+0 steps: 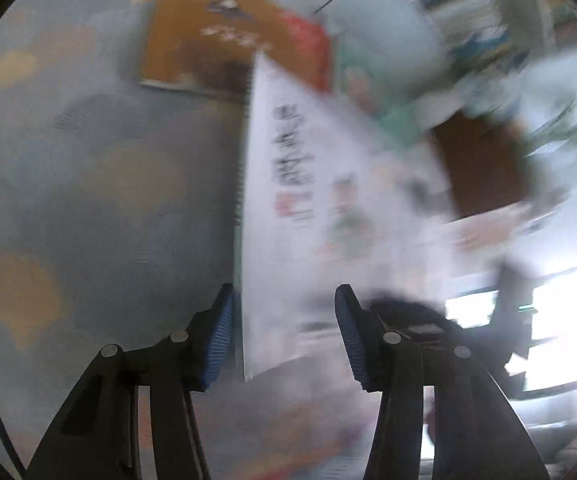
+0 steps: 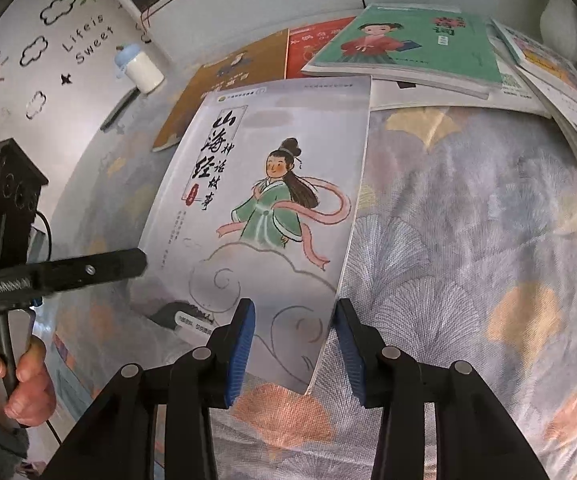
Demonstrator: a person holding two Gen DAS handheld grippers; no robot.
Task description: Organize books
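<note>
A pale grey book with a girl in a green robe (image 2: 264, 208) is lifted at an angle over the patterned cloth. Its lower right corner lies between the blue pads of my right gripper (image 2: 294, 344), which is open around it without clamping. In the blurred left wrist view the same book (image 1: 308, 200) stands on edge between the open jaws of my left gripper (image 1: 284, 332), close to the left pad (image 1: 220, 336). The left gripper's black body (image 2: 56, 272) shows at the book's left edge. An orange book (image 2: 224, 92), a red book (image 2: 316, 44) and a green book (image 2: 404, 44) lie beyond.
More books (image 2: 560, 92) are stacked at the right on the cloth-covered table (image 2: 468, 240). A white bottle with a blue cap (image 2: 140, 66) stands by the decorated wall at the left. A shelf of books (image 1: 456, 4) shows at the back.
</note>
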